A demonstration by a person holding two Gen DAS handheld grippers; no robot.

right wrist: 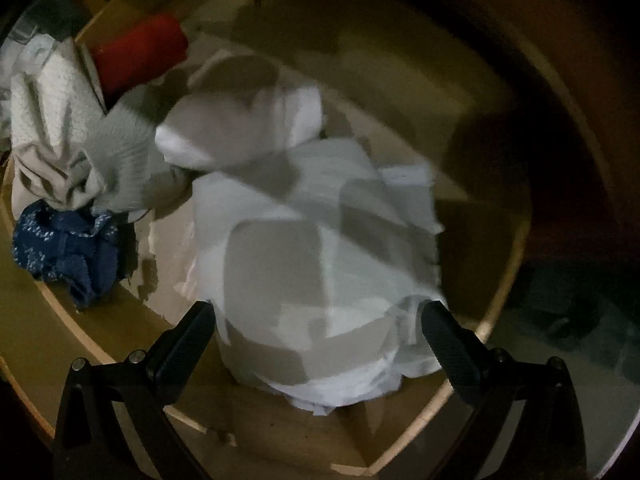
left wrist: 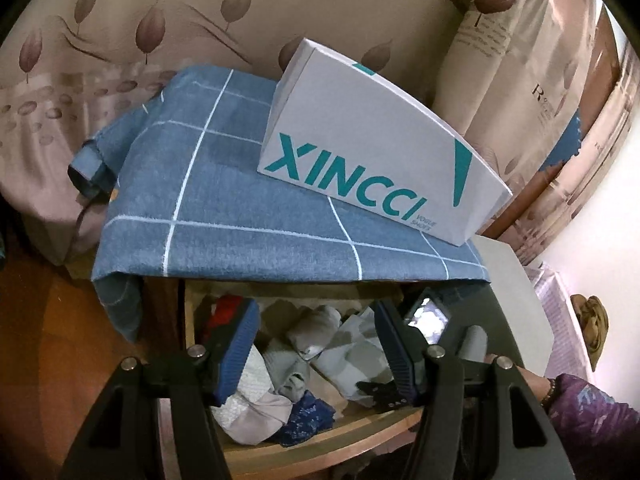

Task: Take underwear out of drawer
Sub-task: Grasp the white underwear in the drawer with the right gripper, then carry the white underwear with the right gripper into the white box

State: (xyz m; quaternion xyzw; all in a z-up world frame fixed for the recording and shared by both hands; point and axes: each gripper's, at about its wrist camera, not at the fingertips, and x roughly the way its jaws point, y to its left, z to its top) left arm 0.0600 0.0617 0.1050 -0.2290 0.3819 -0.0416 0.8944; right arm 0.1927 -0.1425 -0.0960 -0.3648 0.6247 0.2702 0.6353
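My right gripper (right wrist: 318,326) stood wide apart over the open drawer (right wrist: 48,312), its two fingers straddling the near end of a pale blue-and-grey patterned underwear (right wrist: 312,232) that lay bunched straight ahead of the claw. The picture was blurred, so I could not tell whether the pads already touched the cloth or hung just above it; nothing was pinched yet. Off to the claw's left sat a dark blue garment (right wrist: 68,256), a cream knitted piece (right wrist: 52,120) and, farther ahead on that side, a red roll (right wrist: 140,56).

My left gripper (left wrist: 320,344) was also spread wide and empty, held above the drawer front, looking down on the same heap of clothes (left wrist: 312,344). Beyond it, ahead and higher, a white shoe box (left wrist: 372,136) rested on a blue checked cloth (left wrist: 224,208).

I judged the underwear light, limp and thin, with no stiff edge to grab. It would drape and could slide from a shallow nip. I reckoned the best hold was a thick fold in the raised middle, bitten deep so several layers stayed between the pads.
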